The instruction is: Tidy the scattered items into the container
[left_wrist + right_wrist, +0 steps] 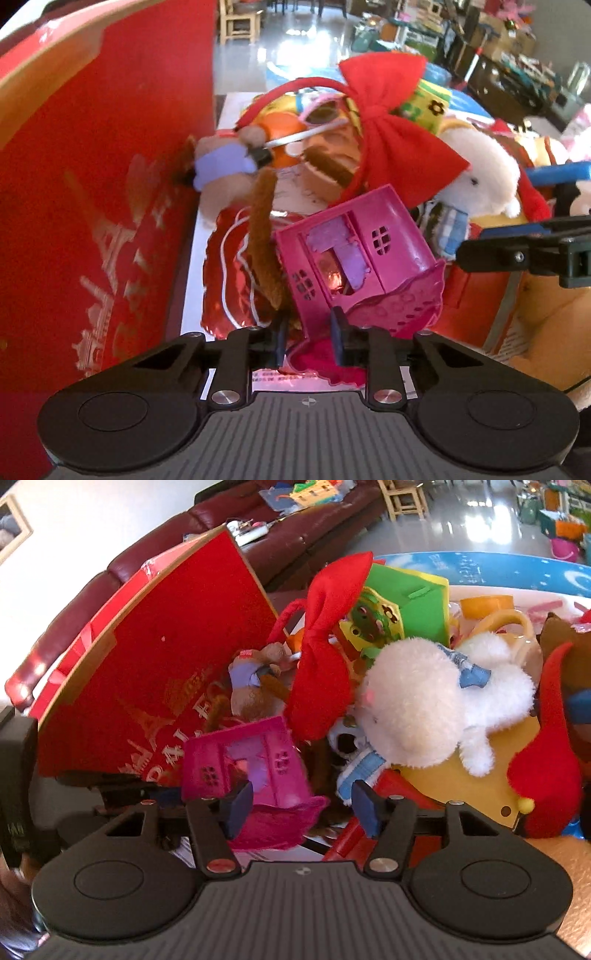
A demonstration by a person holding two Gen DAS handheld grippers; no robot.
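Between the fingers of our left gripper sits the base of the pink toy house, tipped on its side at the near edge of the pile, just beside the tall red box wall. The jaws stand narrow around the scalloped pink rim; they look closed on it, though we cannot see pad contact for certain. We judge the house light, hollow and stiff: thin moulded plastic with cut-out windows and a lilac door, smooth enough to slip and likely to flex or crack if squeezed hard on a wall. The thick base rim is the better hold. Our right gripper hangs wide open and empty over the same spot, one finger in front of the house's base. Around the house everything is soft: a red felt bow on a headband, floppy and easily snagged; a white plush animal, fluffy and squashy; a small brown plush in a lilac top; a fuzzy brown strip draped over crinkly red foil. Farther back stands a green and yellow foam house, light and dentable.
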